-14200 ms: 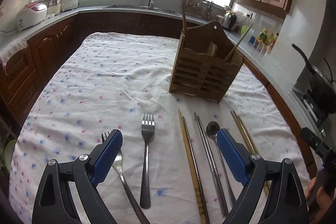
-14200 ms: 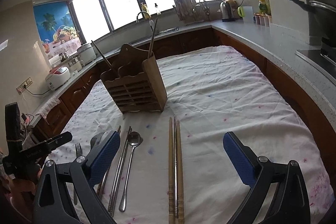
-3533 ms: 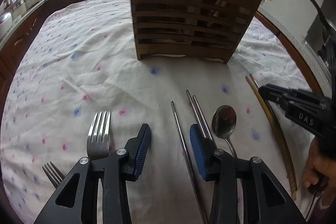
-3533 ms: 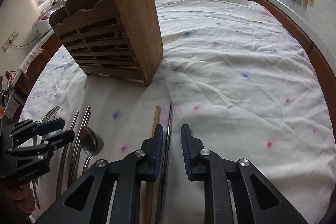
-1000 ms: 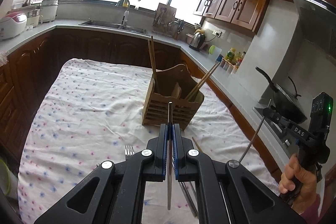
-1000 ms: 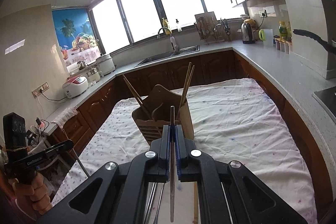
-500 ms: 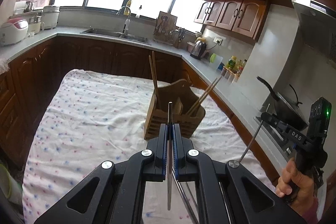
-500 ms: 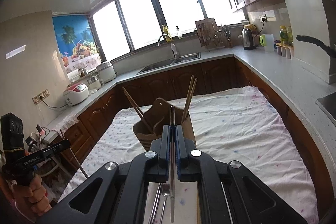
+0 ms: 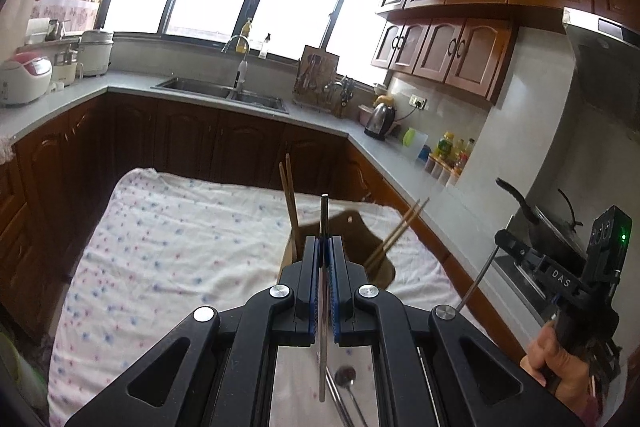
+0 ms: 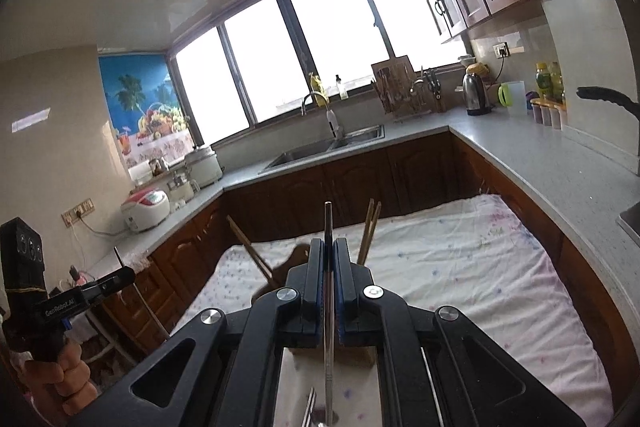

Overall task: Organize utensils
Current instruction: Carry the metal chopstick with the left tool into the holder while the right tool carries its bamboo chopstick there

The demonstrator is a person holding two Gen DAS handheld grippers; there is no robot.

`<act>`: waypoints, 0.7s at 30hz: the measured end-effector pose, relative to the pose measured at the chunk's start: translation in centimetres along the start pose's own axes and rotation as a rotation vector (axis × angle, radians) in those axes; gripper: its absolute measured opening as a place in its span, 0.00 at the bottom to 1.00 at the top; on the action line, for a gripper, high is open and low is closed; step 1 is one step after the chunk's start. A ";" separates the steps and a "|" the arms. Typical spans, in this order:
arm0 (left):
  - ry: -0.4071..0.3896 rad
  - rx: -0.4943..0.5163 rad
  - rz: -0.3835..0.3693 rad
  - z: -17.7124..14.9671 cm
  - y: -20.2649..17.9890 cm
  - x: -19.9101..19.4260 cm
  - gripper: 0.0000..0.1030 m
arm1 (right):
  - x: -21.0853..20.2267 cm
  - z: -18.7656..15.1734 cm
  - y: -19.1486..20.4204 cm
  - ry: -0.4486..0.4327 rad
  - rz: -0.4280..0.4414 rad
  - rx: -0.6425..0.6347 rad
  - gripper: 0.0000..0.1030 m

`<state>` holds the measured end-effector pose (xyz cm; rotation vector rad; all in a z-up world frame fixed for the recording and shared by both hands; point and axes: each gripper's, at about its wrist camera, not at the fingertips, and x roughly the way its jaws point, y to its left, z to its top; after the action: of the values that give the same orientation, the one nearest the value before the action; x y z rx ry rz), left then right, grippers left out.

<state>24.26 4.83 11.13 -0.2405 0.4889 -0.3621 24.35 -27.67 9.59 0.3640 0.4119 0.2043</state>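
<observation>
My left gripper (image 9: 324, 241) is shut on a metal chopstick (image 9: 323, 215) that stands upright between its blue pads, held high over the table. My right gripper (image 10: 328, 243) is shut the same way on a second metal chopstick (image 10: 328, 223). The wooden utensil holder (image 9: 352, 225) stands beyond and below both, mostly hidden behind the fingers, with wooden chopsticks (image 9: 290, 195) leaning out of it. A spoon (image 9: 346, 375) and further metal chopsticks lie on the floral tablecloth (image 9: 160, 247) beneath the left gripper. A fork (image 10: 309, 405) shows under the right one.
Dark wooden cabinets and a grey counter (image 10: 560, 163) wrap around the table. The counter carries a sink (image 9: 224, 93), a kettle (image 9: 380, 121) and a rice cooker (image 10: 146, 207). A wok (image 9: 552, 227) sits on the stove at the right. A hand (image 9: 556, 359) holds the right gripper.
Both grippers have risen and tipped upward with their metal chopsticks still clamped. The holder has dropped lower in both views and now sits partly behind the fingers.
</observation>
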 end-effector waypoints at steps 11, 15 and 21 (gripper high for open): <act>-0.125 0.031 0.014 4.1 0.0 3.5 0.02 | 3.5 4.1 0.0 -0.131 0.013 0.025 0.04; -0.163 0.031 0.018 4.7 0.4 5.9 0.02 | 4.9 4.9 0.2 -0.174 -0.004 0.014 0.04; -0.192 -0.006 0.035 3.6 1.8 10.4 0.02 | 7.1 3.9 -0.5 -0.203 -0.030 0.009 0.05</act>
<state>35.09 2.82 9.35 -0.2692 0.3051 -0.3000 32.46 -27.41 10.21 0.3832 0.2182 0.1350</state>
